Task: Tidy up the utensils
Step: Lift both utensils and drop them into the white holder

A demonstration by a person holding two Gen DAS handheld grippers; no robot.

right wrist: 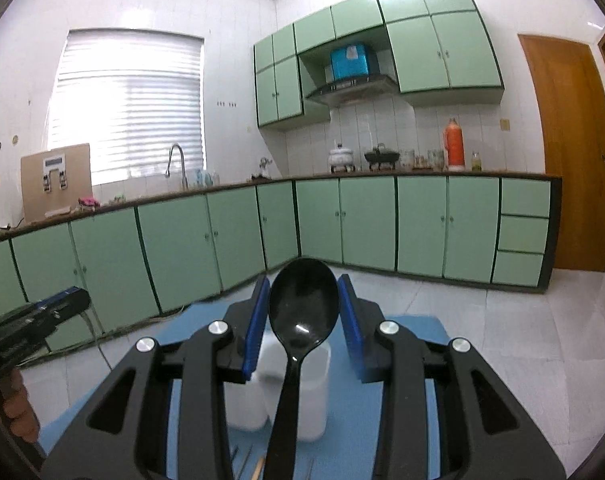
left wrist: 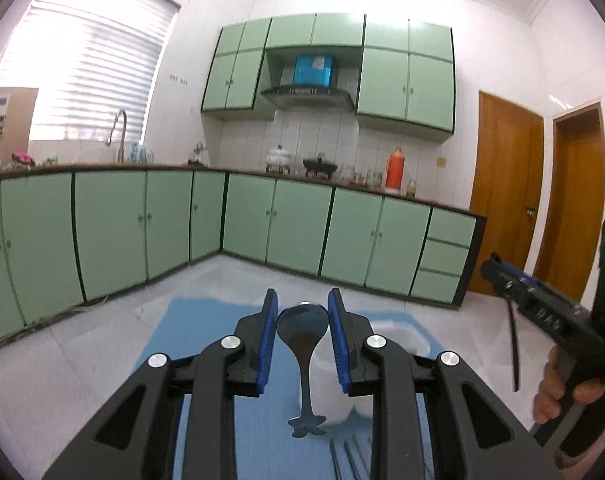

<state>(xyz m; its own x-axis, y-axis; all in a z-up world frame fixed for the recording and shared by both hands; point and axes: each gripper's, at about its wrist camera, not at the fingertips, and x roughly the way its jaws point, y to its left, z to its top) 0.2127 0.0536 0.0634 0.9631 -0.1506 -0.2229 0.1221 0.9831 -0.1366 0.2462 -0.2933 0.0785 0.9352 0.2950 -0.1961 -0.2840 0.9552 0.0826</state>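
Holding one spoon per gripper, bowls up.
Left gripper (left wrist: 302, 312) clamps metal spoon (left wrist: 303, 330); right gripper (right wrist: 303, 300) clamps black spoon (right wrist: 302, 304); handles hang over white holders (right wrist: 298, 396).

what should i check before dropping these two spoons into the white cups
1. Left gripper pinches the metal spoon by its bowl: ok.
2. Right gripper pinches the black spoon by its bowl: ok.
3. Spoon handles hang down: ok.
4. White cups upright on the blue mat: ok.
5. Cups empty inside: cannot tell.
6. Handles lined up over a cup mouth: cannot tell.
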